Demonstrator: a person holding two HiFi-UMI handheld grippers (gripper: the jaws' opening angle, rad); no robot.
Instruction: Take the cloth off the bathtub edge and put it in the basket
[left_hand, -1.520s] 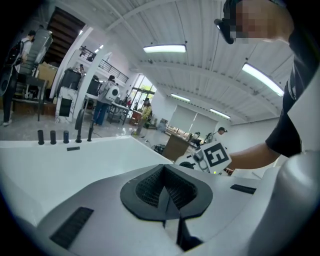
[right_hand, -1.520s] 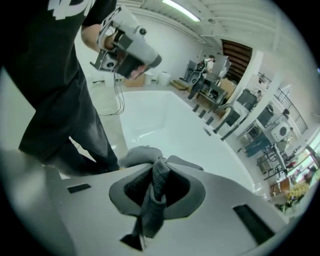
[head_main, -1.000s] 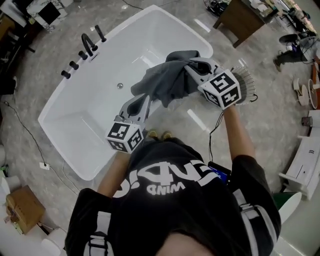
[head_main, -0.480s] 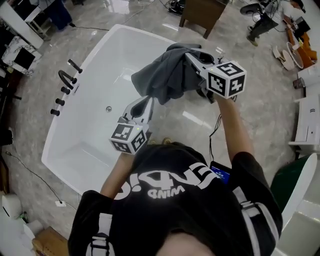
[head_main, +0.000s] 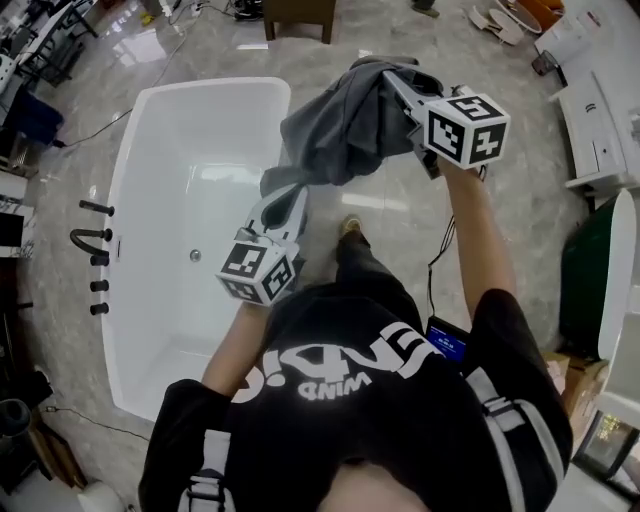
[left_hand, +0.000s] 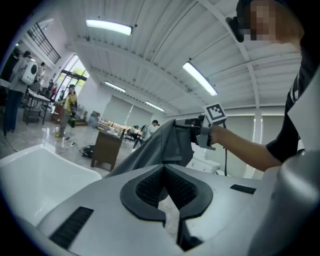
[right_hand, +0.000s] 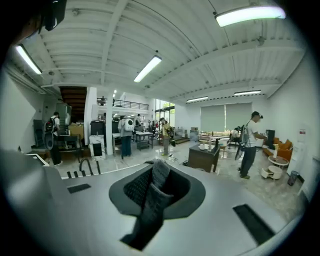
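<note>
A grey cloth (head_main: 340, 130) hangs in the air between my two grippers, to the right of the white bathtub (head_main: 190, 130) and over the marble floor. My right gripper (head_main: 397, 88) is shut on its upper end; in the right gripper view a strip of cloth (right_hand: 147, 210) runs down between the pads. Lower down, my left gripper (head_main: 290, 195) pinches a bottom corner. In the left gripper view the jaws (left_hand: 164, 167) stand shut, and the cloth (left_hand: 160, 145) stretches up to the right gripper (left_hand: 192, 125). I see no basket in any view.
Black taps (head_main: 92, 245) line the tub's left rim. A brown table (head_main: 298, 15) stands at the top, white cabinets (head_main: 600, 110) at the right, and a dark green rounded thing (head_main: 585, 270) below them. My foot (head_main: 350, 228) is on the floor. People stand far off in the hall.
The view has swung to the right, so the tub now lies at the left. Both grippers have carried the cloth off the tub's edge and out over the floor.
</note>
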